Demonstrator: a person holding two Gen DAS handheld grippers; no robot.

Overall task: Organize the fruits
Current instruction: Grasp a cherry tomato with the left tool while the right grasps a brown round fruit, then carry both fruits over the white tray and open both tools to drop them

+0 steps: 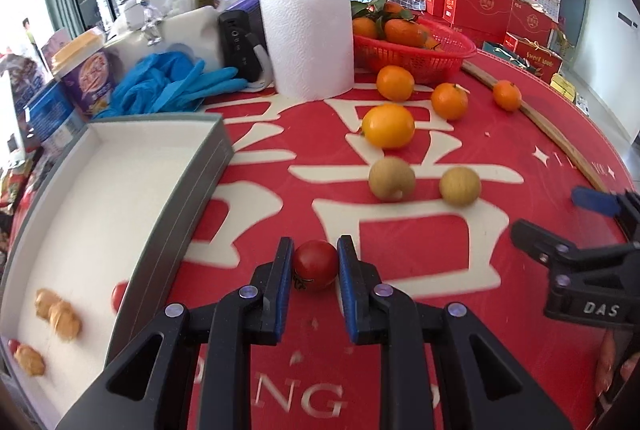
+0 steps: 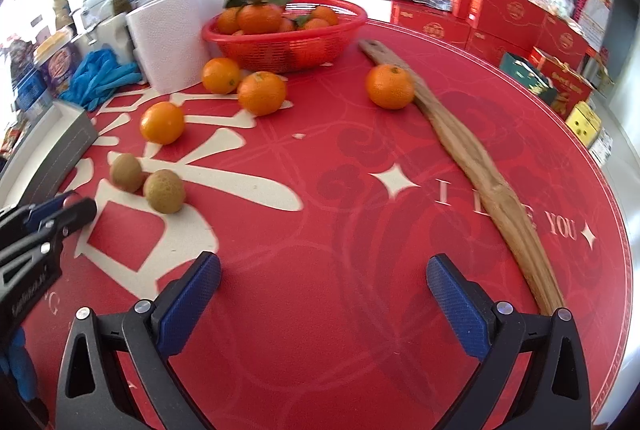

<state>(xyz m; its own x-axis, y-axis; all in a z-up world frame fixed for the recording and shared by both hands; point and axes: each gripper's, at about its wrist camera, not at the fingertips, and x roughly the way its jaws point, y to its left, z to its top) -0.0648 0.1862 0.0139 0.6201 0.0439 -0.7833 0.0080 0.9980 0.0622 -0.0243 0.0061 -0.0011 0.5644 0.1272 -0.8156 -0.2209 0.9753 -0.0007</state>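
My left gripper (image 1: 315,258) is shut on a small red tomato (image 1: 316,268), just above the red table mat. To its left is a grey box with a white inside (image 1: 120,182), holding a red tomato (image 1: 119,296) and several tan nuts (image 1: 58,314). Ahead lie a yellow-orange fruit (image 1: 388,126), two brown longans (image 1: 391,178), (image 1: 460,186) and three loose oranges (image 1: 395,83). My right gripper (image 2: 324,282) is open and empty over bare mat; it also shows at the right of the left wrist view (image 1: 560,226). A red basket (image 2: 286,30) holds several oranges.
A paper towel roll (image 1: 310,42) and blue gloves (image 1: 172,82) stand behind the box. A long wooden stick (image 2: 472,154) lies along the mat's right side with an orange (image 2: 390,87) against it. Red gift boxes (image 2: 500,18) are stacked beyond the table.
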